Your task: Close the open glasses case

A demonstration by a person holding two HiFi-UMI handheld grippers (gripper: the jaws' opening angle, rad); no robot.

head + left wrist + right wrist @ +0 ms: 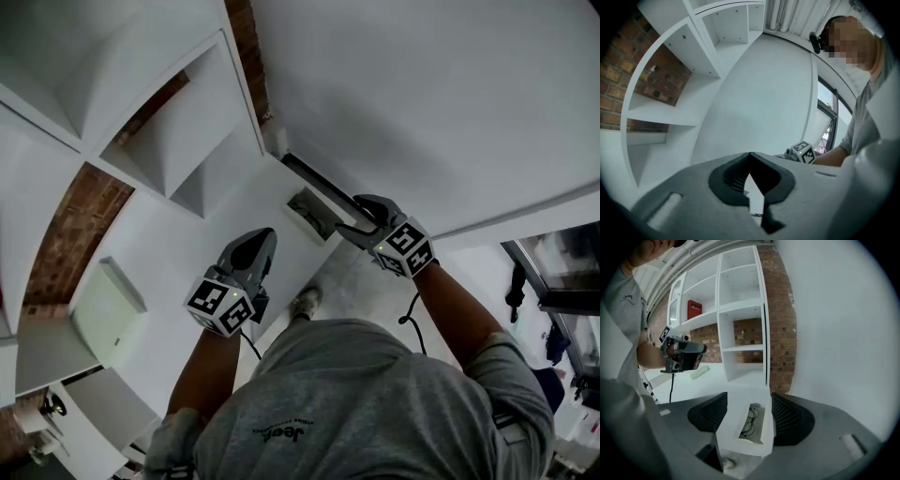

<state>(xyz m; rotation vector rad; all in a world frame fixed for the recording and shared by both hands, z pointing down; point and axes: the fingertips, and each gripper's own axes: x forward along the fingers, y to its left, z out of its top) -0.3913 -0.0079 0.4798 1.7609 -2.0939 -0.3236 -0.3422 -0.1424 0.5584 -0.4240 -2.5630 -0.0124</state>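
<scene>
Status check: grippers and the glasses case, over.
Left gripper shut, empty. Right gripper open, empty, lined up on the glasses case, not touching. Case open, glasses inside. Nothing in the way.

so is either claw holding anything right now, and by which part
Nothing is held. The left claw is shut and empty; the right claw is open, the open glasses case lying beyond it, untouched.

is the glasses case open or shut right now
Open: the right gripper view looks straight into the glasses case, its top uncovered, and the glasses lie in plain sight inside it.
</scene>
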